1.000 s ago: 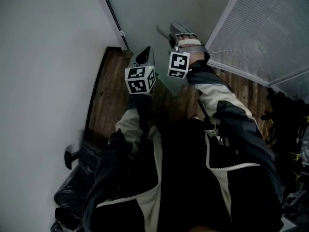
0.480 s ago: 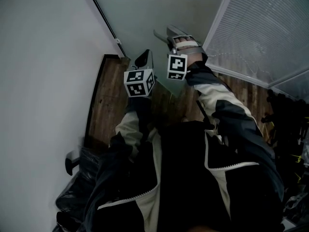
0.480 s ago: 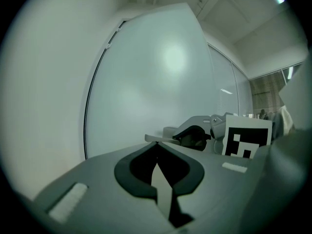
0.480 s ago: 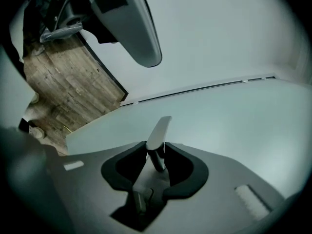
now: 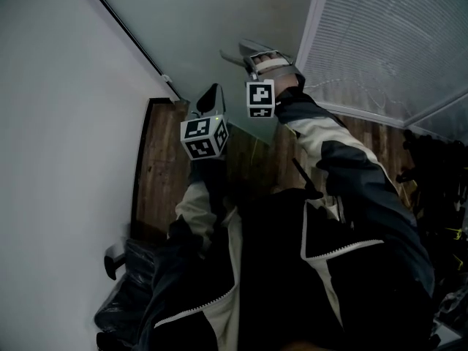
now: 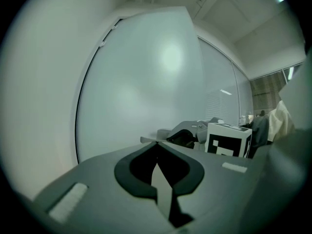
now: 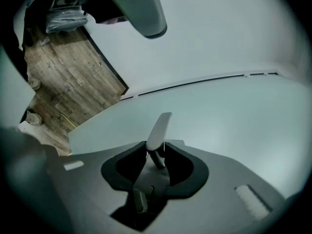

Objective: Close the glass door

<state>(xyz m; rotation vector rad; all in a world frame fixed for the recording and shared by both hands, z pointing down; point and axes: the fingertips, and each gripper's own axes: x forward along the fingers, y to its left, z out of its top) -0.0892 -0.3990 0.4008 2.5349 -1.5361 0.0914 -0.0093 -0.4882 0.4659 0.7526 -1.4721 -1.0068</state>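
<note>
The frosted glass door [image 5: 219, 13] fills the top of the head view, with a dark edge strip [image 5: 124, 35] against the white wall. Its silver lever handle [image 5: 235, 52] sticks out from the pane. My right gripper [image 5: 247, 57] is shut on that handle; in the right gripper view the lever [image 7: 160, 128] sits between the jaws of the right gripper [image 7: 157, 147], with the pane [image 7: 219, 111] behind it. My left gripper [image 5: 211, 93] hangs lower left of it, apart from the door. In the left gripper view the left gripper [image 6: 156, 145] is shut on nothing and faces the pane [image 6: 146, 82].
A white wall [image 5: 58, 123] runs along the left. A panel with slatted blinds [image 5: 395, 35] stands at the right. Wooden floor [image 5: 157, 167] lies below, with black bags [image 5: 124, 291] at the lower left. Dark clutter [image 5: 439, 167] sits at the right edge.
Both grippers have shifted up and to the left in the head view, the right one still on the handle. The door's dark edge strip has swung left and the blinds panel looms larger.
</note>
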